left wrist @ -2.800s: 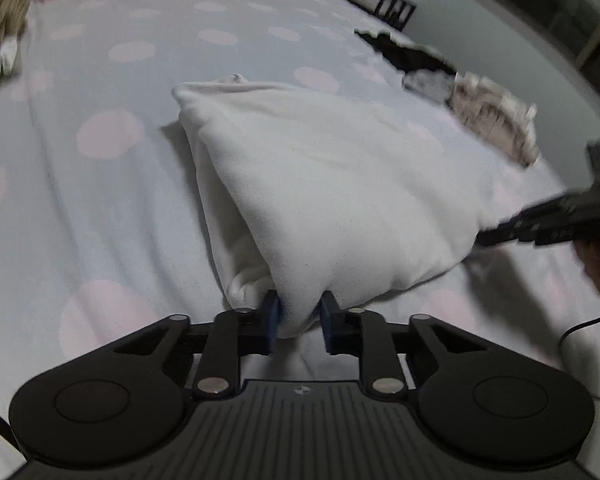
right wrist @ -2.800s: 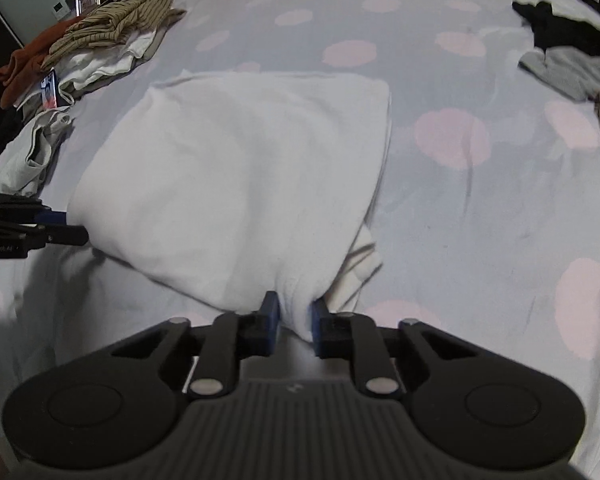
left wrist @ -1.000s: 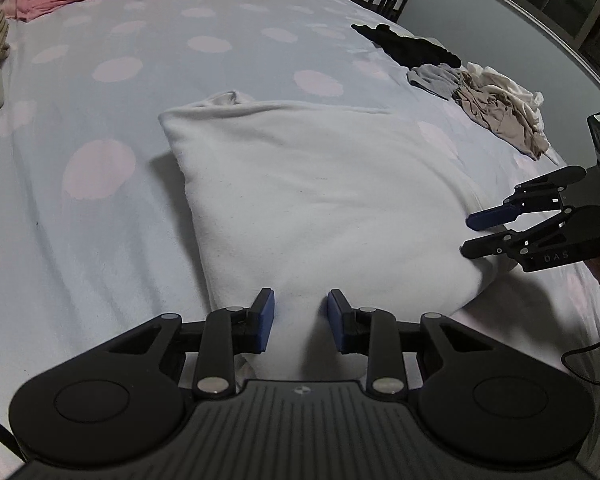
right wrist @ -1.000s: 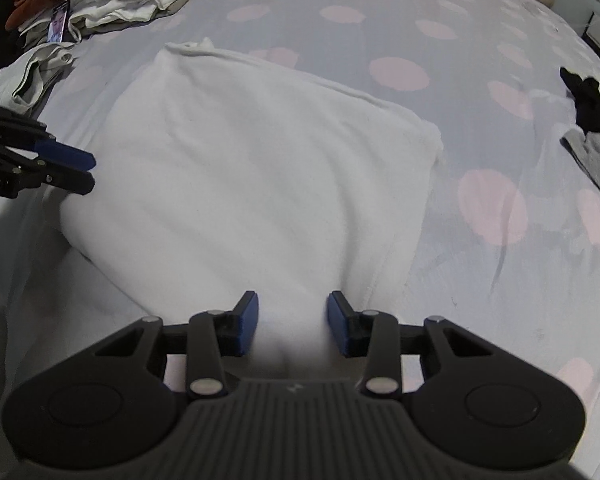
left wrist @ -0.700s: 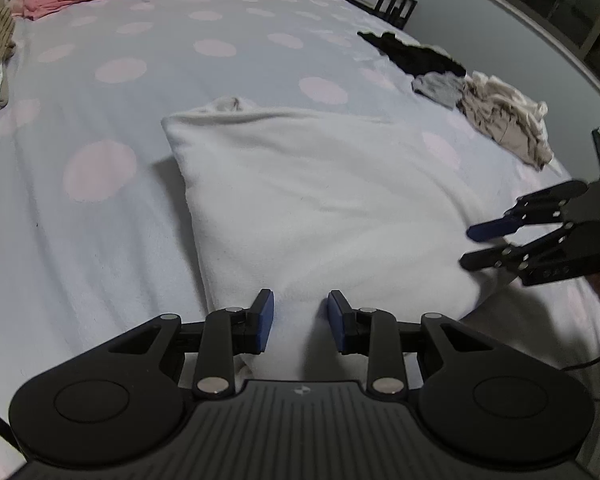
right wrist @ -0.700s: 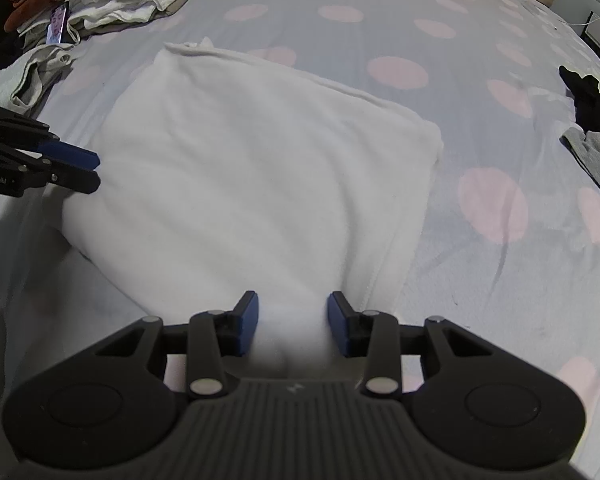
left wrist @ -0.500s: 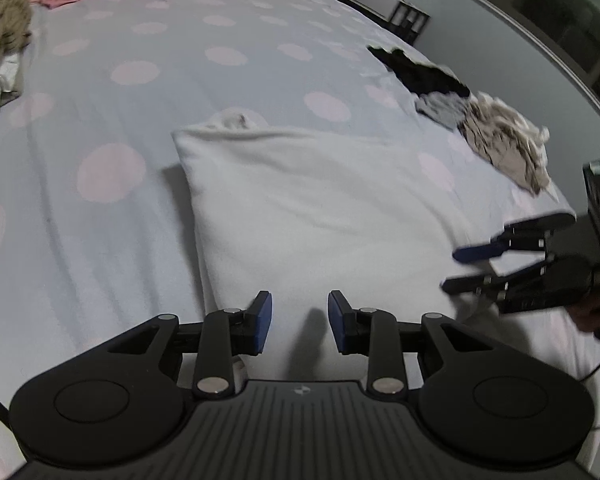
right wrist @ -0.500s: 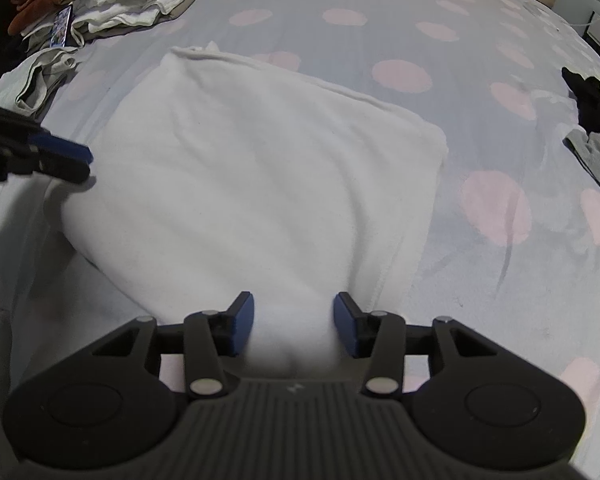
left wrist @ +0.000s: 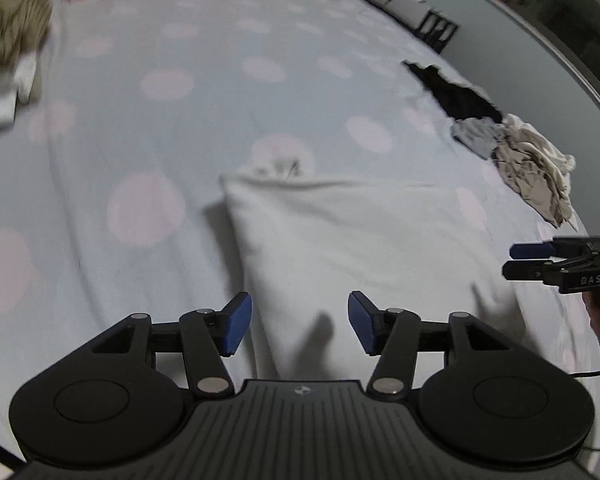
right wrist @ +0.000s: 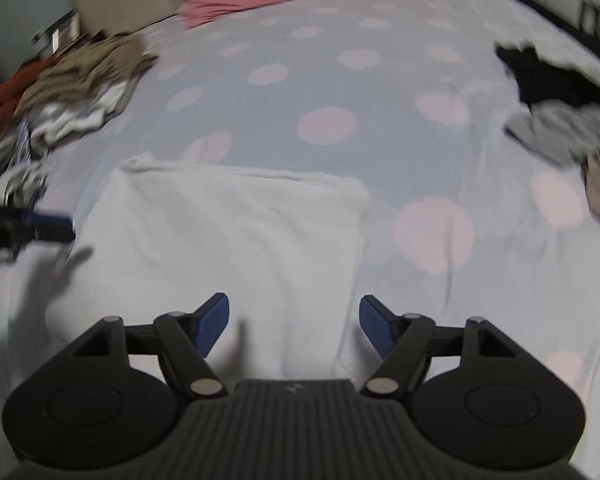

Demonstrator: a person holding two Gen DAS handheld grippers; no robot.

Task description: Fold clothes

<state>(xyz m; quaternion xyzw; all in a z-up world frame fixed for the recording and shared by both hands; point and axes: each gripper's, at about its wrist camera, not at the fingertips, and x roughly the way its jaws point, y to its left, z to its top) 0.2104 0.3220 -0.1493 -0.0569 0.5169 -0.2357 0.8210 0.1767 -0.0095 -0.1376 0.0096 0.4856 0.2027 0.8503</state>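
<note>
Your folded white garment [left wrist: 364, 248] lies flat on the bed sheet [left wrist: 148, 128], right in front of both your grippers and a bit below them. Its near edge runs side to side under the tips. From the left view the cloth stretches away and to the right; from the right view it stretches away and to the left. So both hands are about as near, one at each near corner.

Your left gripper [left wrist: 300, 323] has just been opening, and nothing is between its blue pads. Your right gripper [right wrist: 294, 325] has just been opening too, even wider, and it holds nothing.

The garment looks soft, thick and fuzzy, like fleece, with a puffy square shape. The sheet is smooth, pale with pink dots. More crumpled clothes [left wrist: 532, 160] wait off to the right, well apart
</note>
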